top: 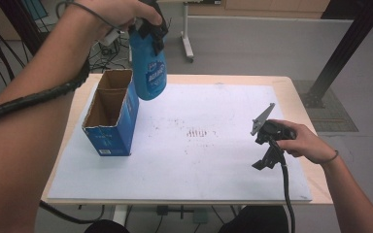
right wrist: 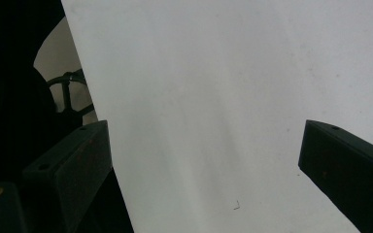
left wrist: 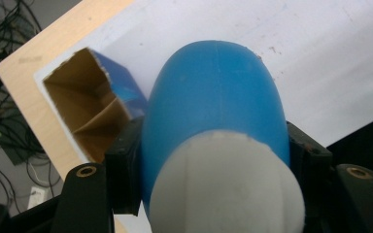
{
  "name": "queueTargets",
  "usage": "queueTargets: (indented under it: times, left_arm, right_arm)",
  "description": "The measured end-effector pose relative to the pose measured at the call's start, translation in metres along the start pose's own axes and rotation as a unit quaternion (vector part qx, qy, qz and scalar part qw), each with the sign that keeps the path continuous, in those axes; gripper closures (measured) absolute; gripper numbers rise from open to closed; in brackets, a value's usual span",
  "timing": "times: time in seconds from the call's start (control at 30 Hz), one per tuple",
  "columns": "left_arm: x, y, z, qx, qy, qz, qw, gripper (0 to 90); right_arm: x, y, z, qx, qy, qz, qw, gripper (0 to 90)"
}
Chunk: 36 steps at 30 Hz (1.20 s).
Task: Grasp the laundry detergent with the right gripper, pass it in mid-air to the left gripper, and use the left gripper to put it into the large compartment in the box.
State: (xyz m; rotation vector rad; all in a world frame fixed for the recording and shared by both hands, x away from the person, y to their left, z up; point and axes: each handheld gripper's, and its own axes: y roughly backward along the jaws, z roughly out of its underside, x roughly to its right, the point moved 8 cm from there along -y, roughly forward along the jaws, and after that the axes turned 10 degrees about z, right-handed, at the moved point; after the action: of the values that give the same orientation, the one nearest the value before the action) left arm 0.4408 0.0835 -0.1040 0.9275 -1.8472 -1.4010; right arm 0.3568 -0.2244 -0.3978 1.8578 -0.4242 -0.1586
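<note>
Above the far left of the table (top: 291, 90), I have the left gripper (top: 151, 30) raised in the air with a blue bottle (top: 149, 68) pinched between its jaws. From the high view the bottle hangs bottom-down, lifted clear of the white sheet (top: 199, 145), just beside the upper right edge of an open cardboard box (top: 111, 109). Looking along the left gripper view, the jaws press against both sides of the bottle's blue body (left wrist: 213, 92) near its white cap (left wrist: 226, 187), and the box (left wrist: 85, 104) sits below and to one side, its brown inside split by a divider into compartments.

Over at the right side of the table, my right hand (top: 306, 141) holds the right gripper (top: 267, 145) low over the white sheet, well apart from the box and bottle. Its own view shows the jaws spread wide with nothing between them, only the bare white sheet (right wrist: 223, 97) beneath.
</note>
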Motion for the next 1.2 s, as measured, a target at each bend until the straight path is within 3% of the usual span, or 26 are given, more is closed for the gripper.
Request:
queueTargets:
  times: [0.13, 0.3, 0.4, 0.6, 0.7, 0.9, 1.2]
  left_arm:
    - [-0.021, 0.005, 0.005, 0.007, 0.040, -0.004, 0.9992, 37.7]
    - [-0.048, 0.010, 0.013, 0.004, 0.078, -0.025, 0.9966, 37.7]
    - [-0.061, 0.014, 0.017, 0.006, 0.102, -0.036, 0.9941, 37.7]
    - [-0.086, 0.018, 0.026, 0.016, 0.152, -0.024, 0.9879, 37.7]
    - [-0.098, 0.017, 0.031, 0.019, 0.172, -0.030, 0.9845, 37.7]
    - [-0.114, 0.012, 0.040, 0.020, 0.197, -0.040, 0.9793, 37.7]
    - [-0.125, -0.002, 0.048, 0.021, 0.211, -0.034, 0.9767, 37.7]
  right_arm:
    - [-0.001, 0.000, -0.002, 0.001, 0.001, 0.001, 1.0000, 4.8]
    - [-0.001, -0.001, -0.003, 0.000, 0.005, 0.001, 1.0000, 4.9]
    - [-0.002, -0.001, -0.004, 0.000, 0.005, 0.001, 1.0000, 4.9]
    - [-0.003, -0.002, -0.005, 0.000, 0.007, 0.001, 1.0000, 5.0]
    - [-0.003, -0.002, -0.005, -0.001, 0.007, 0.002, 1.0000, 5.0]
    - [-0.003, -0.002, -0.006, 0.002, 0.009, 0.002, 1.0000, 5.0]
    - [-0.003, -0.002, -0.006, 0.001, 0.006, -0.001, 1.0000, 5.0]
